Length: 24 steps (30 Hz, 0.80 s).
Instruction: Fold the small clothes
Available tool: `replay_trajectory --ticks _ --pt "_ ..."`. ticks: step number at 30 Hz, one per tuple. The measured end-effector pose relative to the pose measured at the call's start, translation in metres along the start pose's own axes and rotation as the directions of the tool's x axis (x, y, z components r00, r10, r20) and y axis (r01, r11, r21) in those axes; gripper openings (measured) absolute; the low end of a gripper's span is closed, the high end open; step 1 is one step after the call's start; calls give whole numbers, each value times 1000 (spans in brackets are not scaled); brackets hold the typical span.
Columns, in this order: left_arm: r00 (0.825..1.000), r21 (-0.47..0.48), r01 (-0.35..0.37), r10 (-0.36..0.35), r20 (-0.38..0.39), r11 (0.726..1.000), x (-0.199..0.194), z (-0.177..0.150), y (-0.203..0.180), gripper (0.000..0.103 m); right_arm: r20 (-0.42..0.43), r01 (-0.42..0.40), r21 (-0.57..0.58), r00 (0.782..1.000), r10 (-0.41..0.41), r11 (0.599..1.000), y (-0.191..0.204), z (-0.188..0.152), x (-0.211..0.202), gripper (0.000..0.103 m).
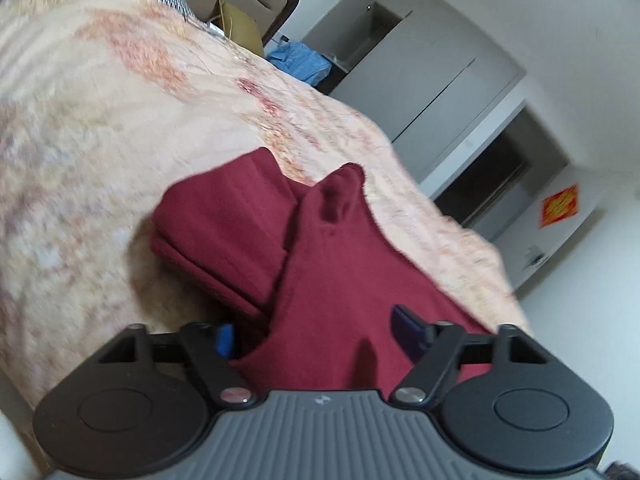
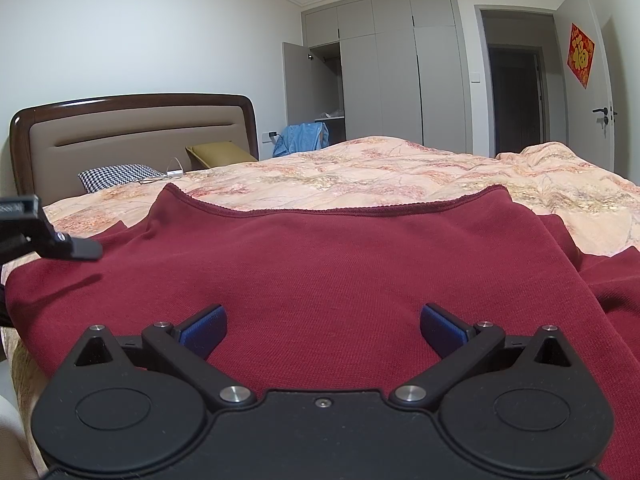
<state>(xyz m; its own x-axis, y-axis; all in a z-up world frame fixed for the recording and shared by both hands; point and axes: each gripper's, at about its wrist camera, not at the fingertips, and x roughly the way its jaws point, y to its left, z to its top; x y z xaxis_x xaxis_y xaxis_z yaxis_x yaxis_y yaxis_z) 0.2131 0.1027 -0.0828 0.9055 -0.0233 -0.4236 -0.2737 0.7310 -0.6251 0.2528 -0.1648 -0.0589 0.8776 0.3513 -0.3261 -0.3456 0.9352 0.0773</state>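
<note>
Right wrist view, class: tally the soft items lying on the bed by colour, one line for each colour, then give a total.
Dark red: 1, the sweater
Black-and-white check: 1, the pillow
Olive yellow: 1, the cushion
Peach floral: 1, the quilt
Total: 4
The blue cloth lies beyond the bed, so it is not counted.

The left wrist view looks along its claw [image 1: 316, 340], rolled sideways, close over the dark red knit garment [image 1: 328, 280] on the peach floral bedspread [image 1: 100, 120]. The right wrist view sits level and low over the same garment [image 2: 320, 272], facing the grey wardrobe [image 2: 400, 72] at upper right. Both share garment, bedspread, wardrobe and doorway.
</note>
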Motion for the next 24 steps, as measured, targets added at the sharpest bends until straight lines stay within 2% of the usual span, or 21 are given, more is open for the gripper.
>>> replay_trajectory --ticks 2,4,6,11,17,23,24 --pt "1000 -2 -29 29 4 1000 1 2 -3 64 0 2 -2 1000 -2 1000 0 0 -1 103" --pt "998 -9 -59 59 0 998 2 6 -3 50 1 3 -3 1000 -3 1000 0 0 -1 103" --pt "997 -10 -76 76 -3 997 3 10 -5 44 1 3 -3 1000 -3 1000 0 0 -1 103" --pt "995 14 -98 98 -10 995 2 11 -8 42 3 2 -2 1000 -2 1000 0 0 -2 103" --pt "993 39 -116 117 -8 992 2 13 -14 35 10 7 1 1000 -7 1000 1 0 -4 103" --pt "991 52 -131 132 -14 990 4 19 -20 35 50 26 47 998 -28 999 -2 -3 -16 103" --pt "991 63 -131 132 -9 989 3 19 -23 29 54 26 64 998 -30 998 -4 -3 -19 103"
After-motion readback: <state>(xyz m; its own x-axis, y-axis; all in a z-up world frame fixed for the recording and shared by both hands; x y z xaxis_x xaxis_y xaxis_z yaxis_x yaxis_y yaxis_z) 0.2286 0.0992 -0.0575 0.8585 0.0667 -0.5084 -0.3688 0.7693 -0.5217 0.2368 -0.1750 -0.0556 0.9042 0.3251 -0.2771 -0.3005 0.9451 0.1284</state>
